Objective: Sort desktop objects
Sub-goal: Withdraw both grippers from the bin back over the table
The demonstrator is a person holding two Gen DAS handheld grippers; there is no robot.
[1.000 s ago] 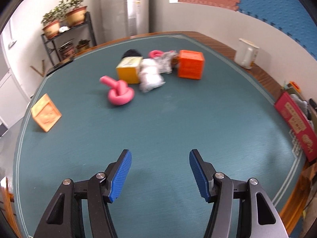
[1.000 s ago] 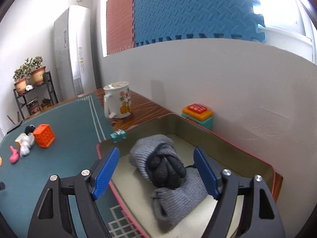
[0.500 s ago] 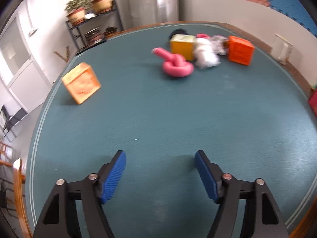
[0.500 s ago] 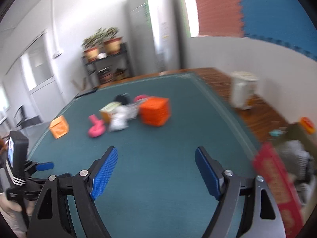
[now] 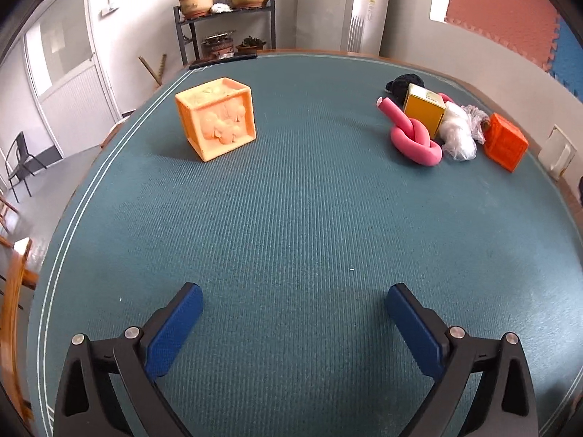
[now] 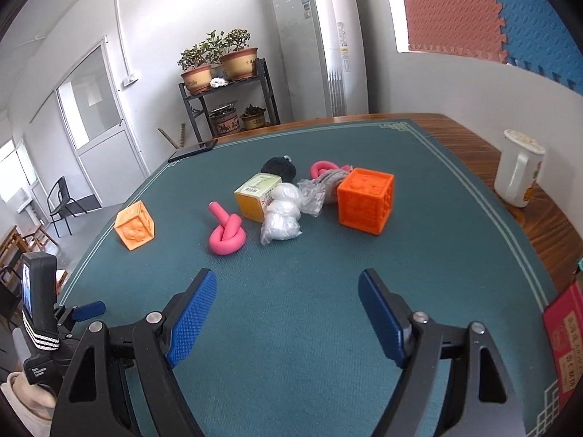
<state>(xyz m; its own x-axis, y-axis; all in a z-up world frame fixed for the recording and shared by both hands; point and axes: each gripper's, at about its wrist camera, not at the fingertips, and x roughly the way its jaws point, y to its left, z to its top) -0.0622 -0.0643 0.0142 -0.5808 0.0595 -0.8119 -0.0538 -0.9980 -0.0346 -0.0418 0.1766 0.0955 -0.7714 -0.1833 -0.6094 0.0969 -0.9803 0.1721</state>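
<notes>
On the green table mat (image 5: 291, 200) lies a cluster: a pink knotted foam tube (image 6: 226, 233) (image 5: 415, 138), a yellow box (image 6: 257, 196) (image 5: 424, 111), a white plastic bundle (image 6: 280, 218) (image 5: 457, 133), a dark orange cube (image 6: 366, 200) (image 5: 504, 142), a black object (image 6: 278, 167) and a second pink piece (image 6: 322, 169). A pale orange cube (image 5: 216, 122) (image 6: 135, 225) stands apart to the left. My left gripper (image 5: 293, 317) is open and empty, short of the pale cube. My right gripper (image 6: 288, 306) is open and empty, short of the cluster.
A white mug (image 6: 519, 169) stands on the wooden table edge at right. A red box (image 6: 564, 335) sits at the near right corner. The left gripper's body (image 6: 40, 306) shows at the far left of the right wrist view. A plant shelf (image 6: 226, 94) stands behind the table.
My right gripper has swung away from the box of grey socks to face the cluster on the mat. My left gripper has turned left, bringing the pale orange cube nearer the centre.
</notes>
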